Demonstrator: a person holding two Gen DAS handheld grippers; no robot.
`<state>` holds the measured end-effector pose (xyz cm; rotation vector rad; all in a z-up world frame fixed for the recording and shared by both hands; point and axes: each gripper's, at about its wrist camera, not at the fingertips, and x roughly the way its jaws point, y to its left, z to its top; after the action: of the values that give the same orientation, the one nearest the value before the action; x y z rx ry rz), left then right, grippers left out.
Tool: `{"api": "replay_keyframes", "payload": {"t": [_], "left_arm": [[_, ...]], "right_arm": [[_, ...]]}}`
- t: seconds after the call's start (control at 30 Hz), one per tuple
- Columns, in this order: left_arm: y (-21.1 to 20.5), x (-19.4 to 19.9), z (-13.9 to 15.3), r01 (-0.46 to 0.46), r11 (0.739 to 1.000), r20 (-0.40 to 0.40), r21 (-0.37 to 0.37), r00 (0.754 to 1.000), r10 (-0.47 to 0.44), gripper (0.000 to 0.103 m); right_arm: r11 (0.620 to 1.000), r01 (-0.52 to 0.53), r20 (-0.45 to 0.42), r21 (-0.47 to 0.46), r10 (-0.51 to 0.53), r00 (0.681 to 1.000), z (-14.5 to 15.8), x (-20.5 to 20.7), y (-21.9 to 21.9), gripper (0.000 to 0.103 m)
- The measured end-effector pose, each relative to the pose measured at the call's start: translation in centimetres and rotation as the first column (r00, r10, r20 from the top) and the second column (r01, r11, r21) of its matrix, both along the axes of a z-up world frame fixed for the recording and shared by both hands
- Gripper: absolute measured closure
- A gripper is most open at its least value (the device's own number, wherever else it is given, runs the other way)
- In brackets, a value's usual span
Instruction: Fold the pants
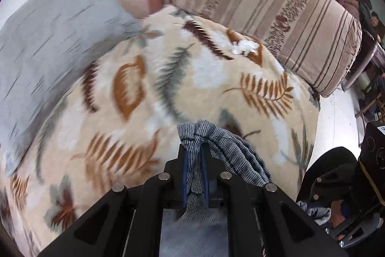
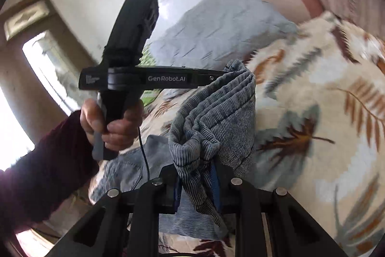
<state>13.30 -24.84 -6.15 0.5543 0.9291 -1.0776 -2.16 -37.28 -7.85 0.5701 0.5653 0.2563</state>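
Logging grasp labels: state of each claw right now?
Left claw: closed on the pants.
Right claw: closed on the pants too.

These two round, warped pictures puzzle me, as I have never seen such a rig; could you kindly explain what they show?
There is no robot here. A person holds a black hand-held two-finger clamp in each hand, and each clamp carries a wide-angle camera looking along its fingers, hence the round, bent look.

One picture looks out from the left gripper, the other from the right gripper. In the right gripper's picture the left clamp shows from outside, gripped by the person's left hand.

Both are shut on the grey-blue ribbed fabric pants, lifted in bunched folds above a cream fleece blanket with brown and grey leaf prints. A grey pillow and a pink striped sofa cushion lie beyond.
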Motion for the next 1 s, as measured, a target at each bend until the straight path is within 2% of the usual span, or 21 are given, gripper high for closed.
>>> {"api": "replay_keyframes", "payload": {"t": [0.17,0.27,0.37,0.4,0.47,0.53,0.6,0.67,0.7,0.73,0.8,0.83,0.93,1.0], "left_arm": [[7.4,0.4,0.3,-0.086,0.996,-0.001,-0.038,0.996,0.086,0.09],[11.6,0.9,-1.1,-0.17,0.985,-0.001,-0.013,0.985,0.17,0.083],[15.4,2.6,-3.2,-0.312,0.949,0.014,0.04,0.95,0.312,0.081],[17.0,3.5,-4.2,-0.37,0.927,-0.014,0.056,0.928,0.372,0.081],[19.3,4.4,-5.4,-0.445,0.893,-0.071,0.071,0.89,0.45,0.081],[21.1,4.2,-6.1,-0.481,0.874,-0.111,0.073,0.867,0.486,0.081],[22.0,3.1,-6.3,-0.485,0.872,-0.112,0.063,0.865,0.489,0.08],[22.3,1.9,-6.2,-0.484,0.874,-0.131,0.036,0.865,0.484,0.073],[22.3,1.4,-6.1,-0.484,0.875,-0.148,0.02,0.864,0.481,0.067],[22.1,1.1,-6.2,-0.483,0.876,-0.159,0.012,0.864,0.479,0.061],[21.4,0.7,-6.6,-0.481,0.876,-0.173,0.014,0.862,0.476,0.058],[20.8,0.7,-6.9,-0.481,0.876,-0.184,0.02,0.86,0.476,0.058],[19.4,0.8,-8.0,-0.484,0.872,-0.2,0.066,0.85,0.487,0.058],[18.4,0.8,-8.5,-0.486,0.87,-0.175,0.088,0.852,0.494,0.058]], "right_arm": [[0.987,-0.127,0.021,-0.098,0.129,0.991,0.5,1.3,5.3,0.081],[0.97,-0.201,-0.008,-0.139,0.201,0.979,0.1,2.0,8.6,0.081],[0.952,-0.267,-0.111,-0.151,0.252,0.961,-1.7,3.7,11.7,0.075],[0.943,-0.294,-0.154,-0.153,0.271,0.95,-2.1,3.8,12.9,0.072],[0.916,-0.374,-0.257,-0.147,0.329,0.908,-3.6,4.7,14.7,0.072],[0.893,-0.421,-0.302,-0.161,0.361,0.882,-4.6,4.8,15.4,0.071],[0.884,-0.431,-0.279,-0.181,0.373,0.885,-4.2,4.7,15.4,0.071],[0.898,-0.421,-0.236,-0.123,0.386,0.892,-3.7,4.5,14.3,0.07],[0.908,-0.411,-0.216,-0.083,0.387,0.897,-3.5,4.6,13.6,0.066],[0.915,-0.401,-0.197,-0.044,0.386,0.901,-3.5,4.5,13.0,0.057],[0.923,-0.384,-0.154,0.034,0.384,0.91,-3.1,4.3,11.8,0.037],[0.931,-0.36,-0.118,0.057,0.364,0.924,-2.8,4.1,11.1,0.032],[0.93,-0.353,-0.078,0.102,0.361,0.929,-1.3,4.3,11.2,0.032],[0.949,-0.3,-0.076,0.099,0.308,0.948,-1.1,4.4,10.3,0.032]]}}
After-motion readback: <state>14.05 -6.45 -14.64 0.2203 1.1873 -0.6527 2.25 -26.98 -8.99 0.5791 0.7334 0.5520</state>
